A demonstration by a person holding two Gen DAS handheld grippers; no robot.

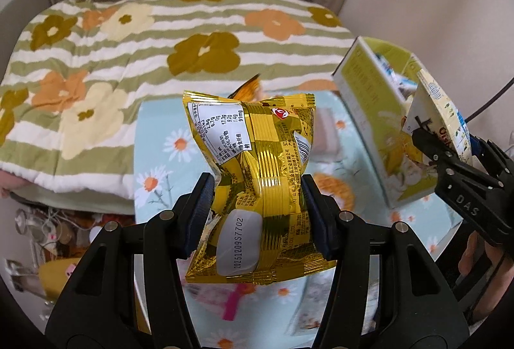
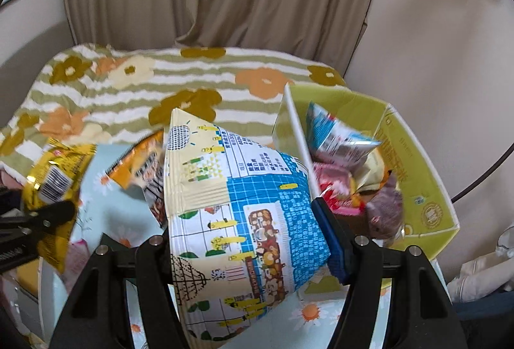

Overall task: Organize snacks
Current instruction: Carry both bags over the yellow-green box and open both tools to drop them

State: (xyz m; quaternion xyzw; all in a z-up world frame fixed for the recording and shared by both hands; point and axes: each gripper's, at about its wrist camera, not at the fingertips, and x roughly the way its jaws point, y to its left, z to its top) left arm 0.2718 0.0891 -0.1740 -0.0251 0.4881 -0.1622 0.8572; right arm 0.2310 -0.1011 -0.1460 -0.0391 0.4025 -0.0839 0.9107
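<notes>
The green box (image 2: 414, 175) is the landmark here: it stands open-topped at the far right of the flowered tablecloth (image 1: 160, 137), and it already holds several packets.

The right gripper (image 2: 247, 239) is clamped on a large blue-and-cream snack bag (image 2: 237, 220), its pads pressing the bag's two sides. The bag is lifted off the cloth and stands with its long axis roughly upright, its pointed top leaning left, away from the box. Its right edge lies just beside the near left wall of the box, so this bag only has to go up and to the right to clear the rim.

The left gripper (image 1: 257, 214) is squeezed shut on a gold foil packet (image 1: 253, 175), pinching its waist so the foil puckers; the packet is also held in the air, long axis upright. From it the box lies to the right and a little farther away, with the other gripper and its bag between.

So the right hand is the nearer one and, in my judgement, should drop first. An orange packet (image 2: 138, 162) lies on the cloth left of the box, not yet sorted.
</notes>
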